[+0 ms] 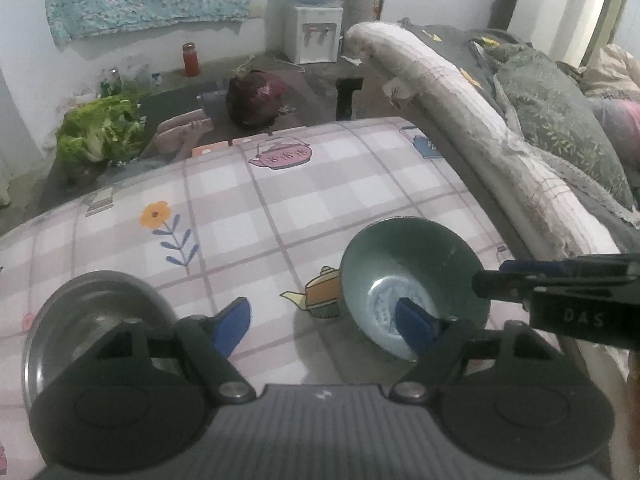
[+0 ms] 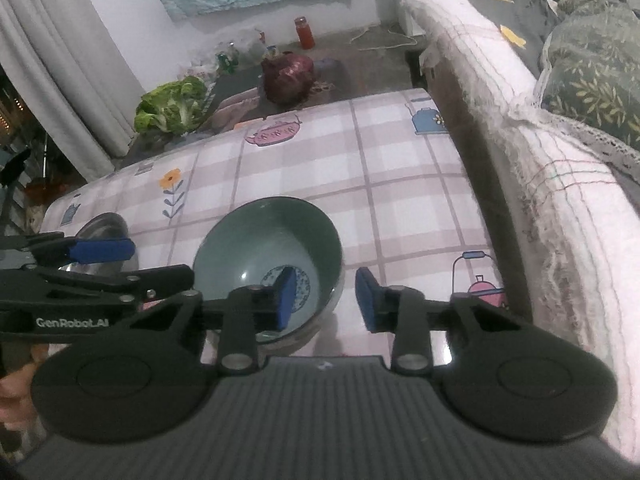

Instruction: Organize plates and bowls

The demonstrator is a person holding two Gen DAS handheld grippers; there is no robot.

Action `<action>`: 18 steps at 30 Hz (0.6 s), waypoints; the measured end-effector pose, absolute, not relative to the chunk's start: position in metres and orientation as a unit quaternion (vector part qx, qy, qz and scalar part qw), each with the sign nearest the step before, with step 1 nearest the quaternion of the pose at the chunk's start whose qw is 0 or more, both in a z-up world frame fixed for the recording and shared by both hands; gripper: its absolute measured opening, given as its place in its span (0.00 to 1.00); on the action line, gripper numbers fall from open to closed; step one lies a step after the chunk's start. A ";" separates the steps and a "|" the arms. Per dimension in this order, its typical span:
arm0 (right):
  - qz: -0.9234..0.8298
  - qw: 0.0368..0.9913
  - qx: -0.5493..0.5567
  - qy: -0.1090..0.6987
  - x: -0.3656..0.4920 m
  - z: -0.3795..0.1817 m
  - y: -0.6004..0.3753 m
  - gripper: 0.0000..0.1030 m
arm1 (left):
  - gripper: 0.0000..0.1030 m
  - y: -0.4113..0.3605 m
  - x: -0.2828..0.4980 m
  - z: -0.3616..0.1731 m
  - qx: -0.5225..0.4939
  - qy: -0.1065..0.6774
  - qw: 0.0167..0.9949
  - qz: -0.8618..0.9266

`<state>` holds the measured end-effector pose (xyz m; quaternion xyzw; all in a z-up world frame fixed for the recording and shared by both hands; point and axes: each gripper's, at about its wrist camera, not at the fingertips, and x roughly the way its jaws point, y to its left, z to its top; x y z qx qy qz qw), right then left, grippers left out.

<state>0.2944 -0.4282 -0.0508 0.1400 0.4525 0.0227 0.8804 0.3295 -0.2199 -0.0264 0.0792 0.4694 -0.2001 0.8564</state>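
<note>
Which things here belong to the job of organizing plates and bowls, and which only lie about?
Belong to the job:
- green ceramic bowl with a blue-patterned bottom
- shiny round metal dish

Only lying about:
- green leafy vegetable
- dark red plastic bag
- red jar on the floor
- white water dispenser
- grey leaf-patterned pillow

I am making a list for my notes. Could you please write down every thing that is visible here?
bowl: 1, green, patterned bottom, on table
metal dish: 1, silver, on table, left of bowl
table: 1, pink checked cloth with teapot prints
greens: 1 bunch, on floor
red bag: 1, on floor
red jar: 1, by wall
water dispenser: 1, white
bed: 1, right of table
left tool: open
right tool: open, astride bowl rim
</note>
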 end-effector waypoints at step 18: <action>0.048 0.874 0.139 0.463 0.302 -0.063 -0.413 0.10 | 0.18 -0.230 0.317 -0.041 0.134 0.493 0.839 -0.186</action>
